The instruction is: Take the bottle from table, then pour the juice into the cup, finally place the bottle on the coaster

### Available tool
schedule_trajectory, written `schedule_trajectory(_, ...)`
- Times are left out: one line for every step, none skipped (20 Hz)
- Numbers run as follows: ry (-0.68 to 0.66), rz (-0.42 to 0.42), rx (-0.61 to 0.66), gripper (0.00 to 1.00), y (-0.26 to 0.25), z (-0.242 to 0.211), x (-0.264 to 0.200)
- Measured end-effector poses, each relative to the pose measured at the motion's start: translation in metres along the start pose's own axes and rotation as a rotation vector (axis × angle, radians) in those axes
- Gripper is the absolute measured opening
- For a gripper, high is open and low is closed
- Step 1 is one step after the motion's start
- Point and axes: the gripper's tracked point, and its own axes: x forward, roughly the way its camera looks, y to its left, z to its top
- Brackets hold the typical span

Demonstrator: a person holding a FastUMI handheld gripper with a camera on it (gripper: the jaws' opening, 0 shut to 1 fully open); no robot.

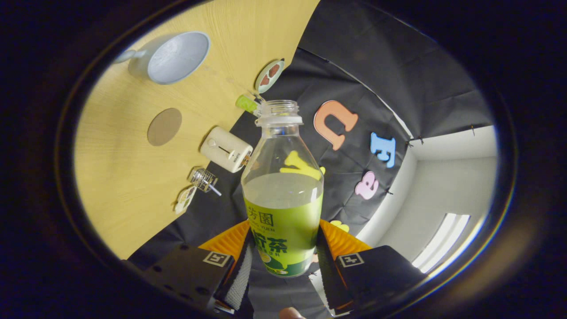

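Observation:
A clear plastic bottle [282,190] with a green label and no cap stands between my fingers, and my gripper [283,261] is shut on it at the label. Pale liquid fills it to about halfway. The whole view is rolled, so the wooden table [124,177] runs up the side beyond the fingers. A white cup [175,57] with a handle sits on that table, its mouth facing me and looking empty. A round brown coaster [164,126] lies flat on the table between the cup and the bottle.
A cream box-shaped device [227,149] lies near the table's edge beside the bottle. A small clear jar [203,180], a green item [246,103] and a round dish [269,76] also line that edge. Beyond hangs the black cloth wall.

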Motion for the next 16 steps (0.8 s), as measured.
schedule_trajectory(-0.001, -0.003, 0.000, 0.74, 0.000, -0.001, 0.001)
schedule_trajectory(-0.001, -0.008, -0.003, 0.74, -0.001, 0.000, 0.001)
schedule_trajectory(-0.002, -0.017, -0.009, 0.74, -0.003, 0.000, 0.001)
schedule_trajectory(-0.004, -0.027, -0.016, 0.74, -0.004, 0.001, 0.001)
schedule_trajectory(-0.004, -0.031, -0.023, 0.74, -0.005, 0.000, 0.001)
schedule_trajectory(-0.006, -0.031, -0.027, 0.74, -0.005, 0.001, 0.002)
schedule_trajectory(-0.007, -0.032, -0.032, 0.74, -0.005, 0.000, 0.001)
schedule_trajectory(-0.008, -0.036, -0.037, 0.74, -0.007, 0.000, 0.001)
schedule_trajectory(-0.010, -0.043, -0.041, 0.74, -0.009, 0.000, 0.000)
schedule_trajectory(-0.011, -0.047, -0.042, 0.74, -0.011, -0.001, -0.001)
schedule_trajectory(-0.011, -0.048, -0.042, 0.74, -0.011, 0.000, -0.002)
schedule_trajectory(-0.011, -0.050, -0.044, 0.74, -0.012, -0.001, 0.000)
schedule_trajectory(-0.012, -0.052, -0.043, 0.74, -0.012, -0.001, 0.000)
schedule_trajectory(-0.014, -0.053, -0.043, 0.74, -0.014, 0.000, 0.000)
schedule_trajectory(-0.016, -0.056, -0.044, 0.74, -0.014, 0.001, -0.001)
schedule_trajectory(-0.018, -0.059, -0.046, 0.74, -0.015, 0.002, -0.002)
